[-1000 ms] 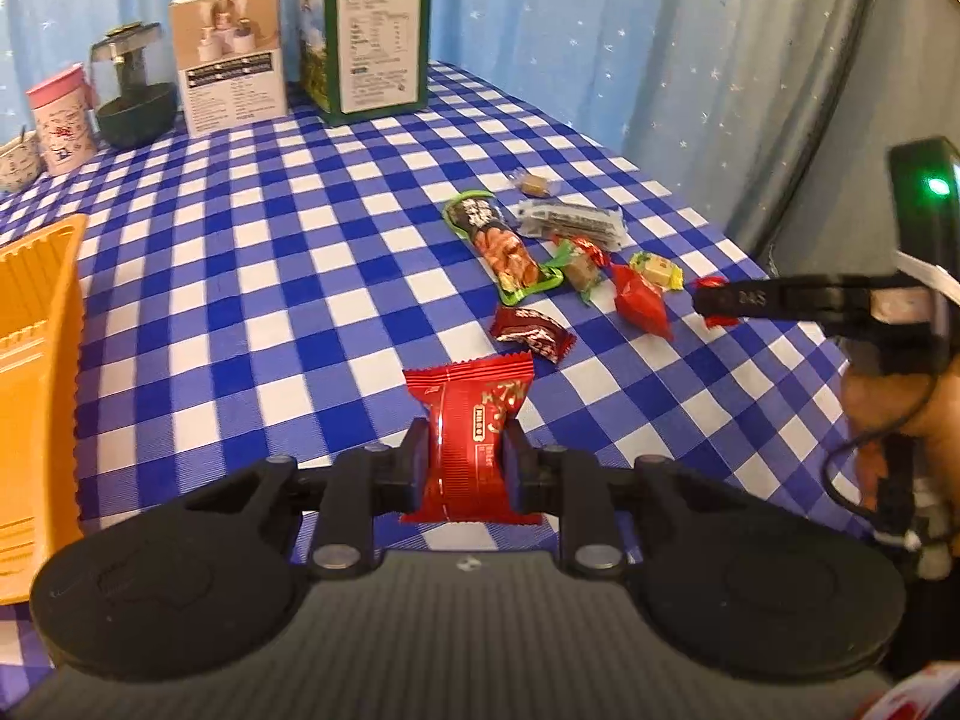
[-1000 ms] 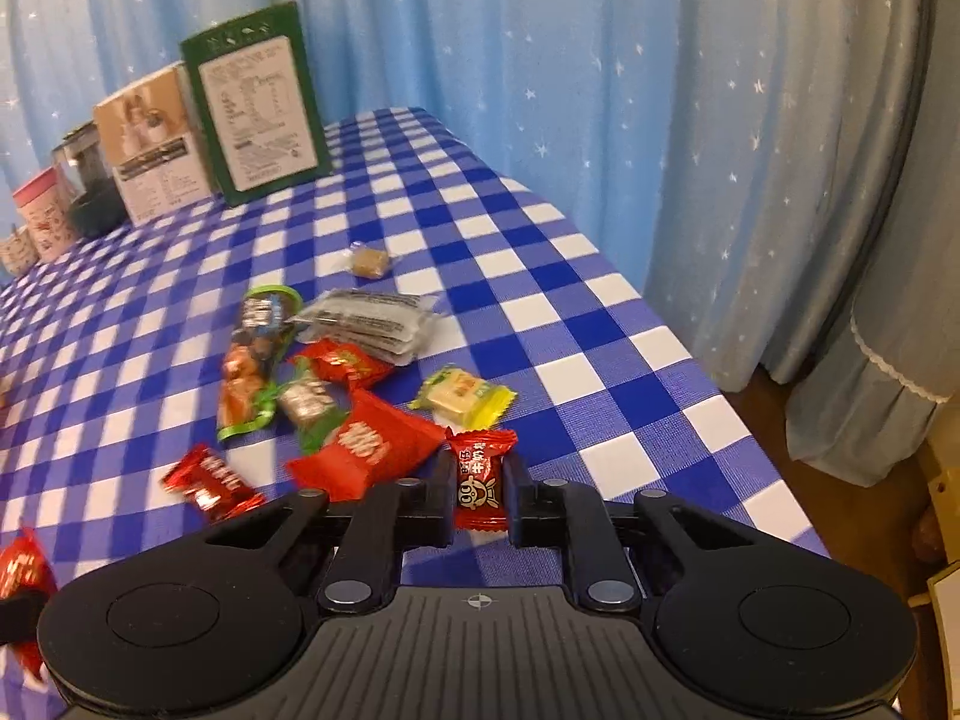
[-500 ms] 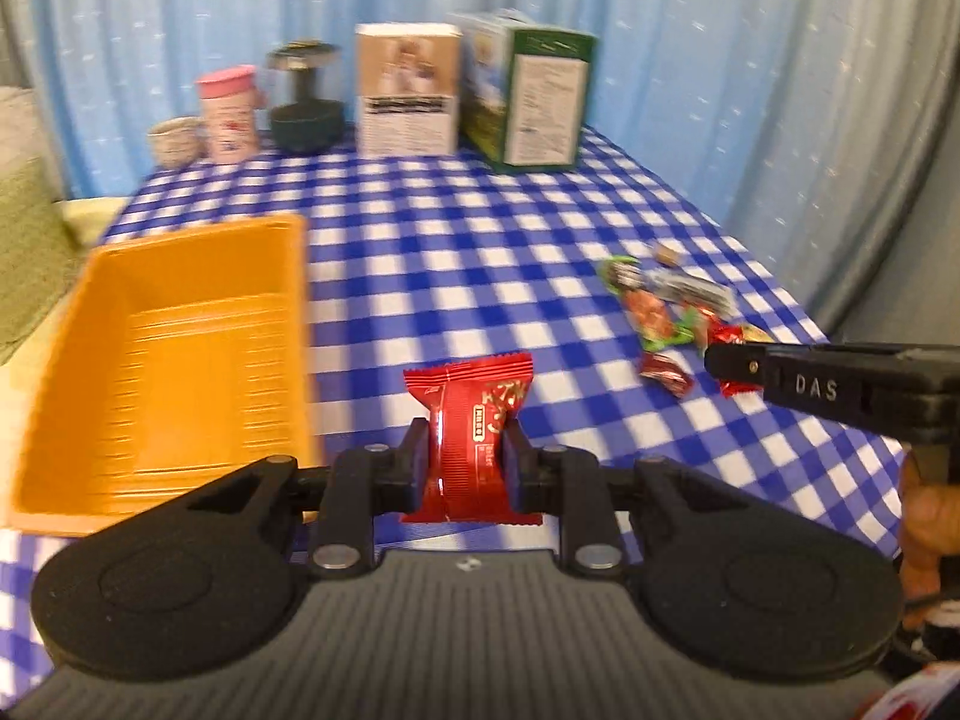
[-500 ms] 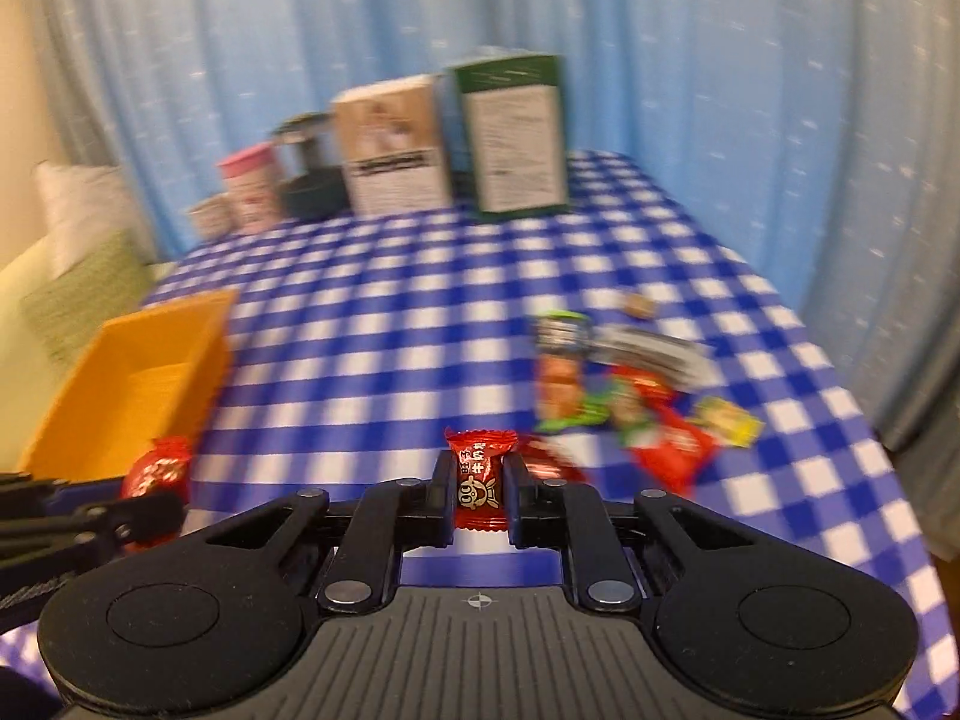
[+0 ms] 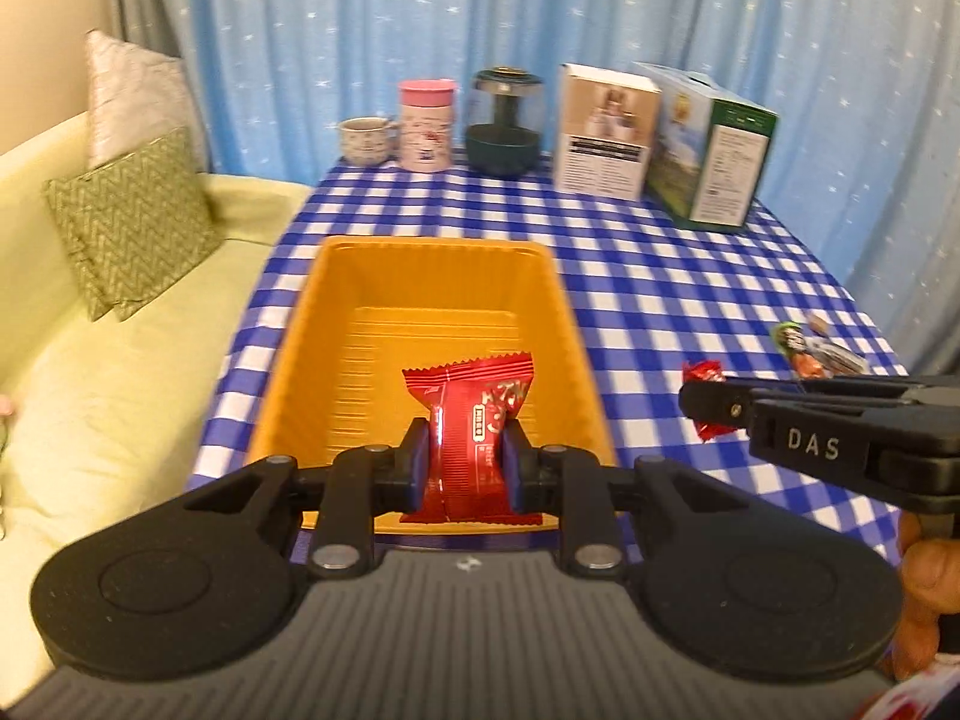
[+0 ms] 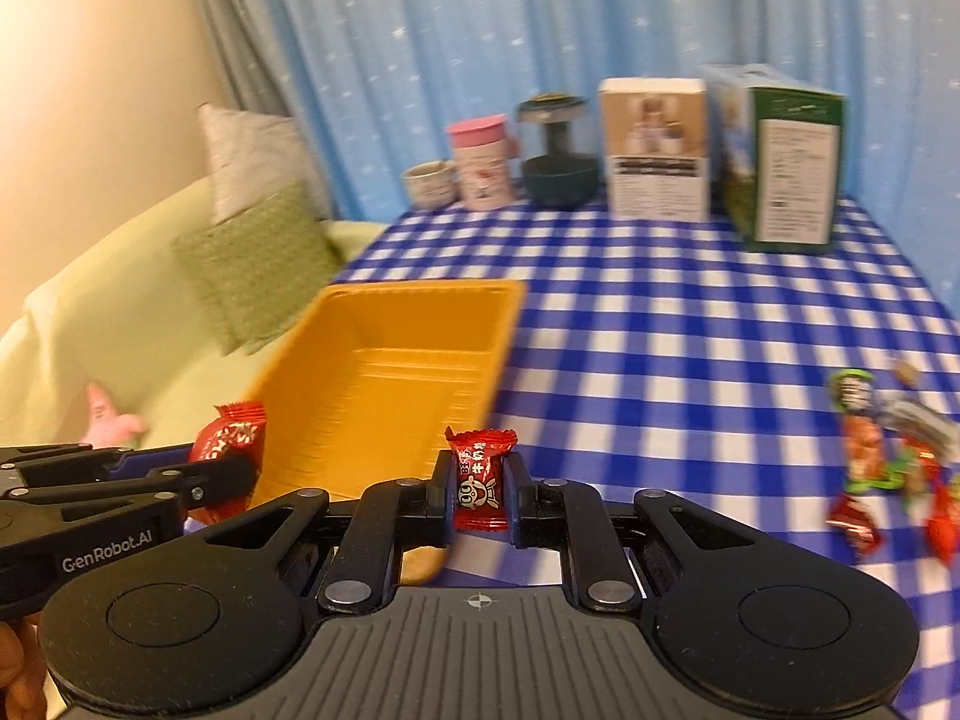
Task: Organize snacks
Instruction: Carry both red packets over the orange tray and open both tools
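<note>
both fingers [image 5: 416,468] pairs clamp red snacks [image 5: 471,432] over checkered tablecloth [image 5: 690,294], orange tray [image 5: 432,249], sofa [image 5: 120,360], blue curtain [image 5: 480,12] behind.

One orange tray [image 5: 564,306], two cartons [image 5: 606,132], one pink canister [image 5: 425,126], one cup [image 5: 365,141], two cushions [image 5: 129,222], two grippers [image 5: 465,462] each holding one red snack packet [image 5: 474,420].

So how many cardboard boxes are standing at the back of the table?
2. The white-and-tan box stands right of the dark jar; the green box stands just right of that, near the curtain. Nothing seems to hide a third.
</note>
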A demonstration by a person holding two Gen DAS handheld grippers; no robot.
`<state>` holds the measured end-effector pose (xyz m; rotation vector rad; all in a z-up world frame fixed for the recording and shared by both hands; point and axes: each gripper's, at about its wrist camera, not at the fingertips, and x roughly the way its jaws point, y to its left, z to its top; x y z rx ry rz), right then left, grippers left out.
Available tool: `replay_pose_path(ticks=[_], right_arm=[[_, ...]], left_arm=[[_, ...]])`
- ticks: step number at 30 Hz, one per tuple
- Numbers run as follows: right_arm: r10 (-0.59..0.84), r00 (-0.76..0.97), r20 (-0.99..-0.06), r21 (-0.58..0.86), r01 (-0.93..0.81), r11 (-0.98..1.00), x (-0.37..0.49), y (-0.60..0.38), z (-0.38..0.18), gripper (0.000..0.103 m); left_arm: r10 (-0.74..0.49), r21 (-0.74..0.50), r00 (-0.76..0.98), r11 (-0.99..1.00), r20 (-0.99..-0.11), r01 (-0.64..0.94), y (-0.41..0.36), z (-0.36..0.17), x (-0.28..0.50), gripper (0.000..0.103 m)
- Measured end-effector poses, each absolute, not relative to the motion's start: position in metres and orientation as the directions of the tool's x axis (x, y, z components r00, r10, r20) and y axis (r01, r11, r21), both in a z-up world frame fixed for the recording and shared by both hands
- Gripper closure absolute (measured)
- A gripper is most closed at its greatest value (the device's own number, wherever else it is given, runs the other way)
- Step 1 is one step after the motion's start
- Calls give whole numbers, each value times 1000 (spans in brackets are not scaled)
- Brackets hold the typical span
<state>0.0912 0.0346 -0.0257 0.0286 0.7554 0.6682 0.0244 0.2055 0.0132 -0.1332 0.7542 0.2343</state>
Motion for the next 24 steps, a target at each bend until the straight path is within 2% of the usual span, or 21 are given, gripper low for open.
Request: replay_pose_path(ticks=[8, 19, 20, 21, 24], right_arm=[[598, 482, -640, 257, -599, 758, 104, 82, -36, 87], [594, 465, -657, 254, -605, 755, 119, 98, -49, 87], [593, 465, -658, 255, -603, 756, 120, 98, -50, 87], [591, 465, -659, 256, -601, 758, 121, 99, -51, 87], [591, 465, -659, 258, -598, 758, 123, 99, -52, 87]], left_arm=[[177, -47, 693, 955, -699, -292, 236, 2, 36, 81], [166, -53, 683, 956, -711, -288, 252, -15, 59, 80], [166, -54, 683, 956, -711, -289, 253, -16, 61, 78], [171, -53, 681, 954, -712, -294, 254, -17, 62, 71], [180, -54, 684, 950, -707, -306, 258, -16, 59, 69]])
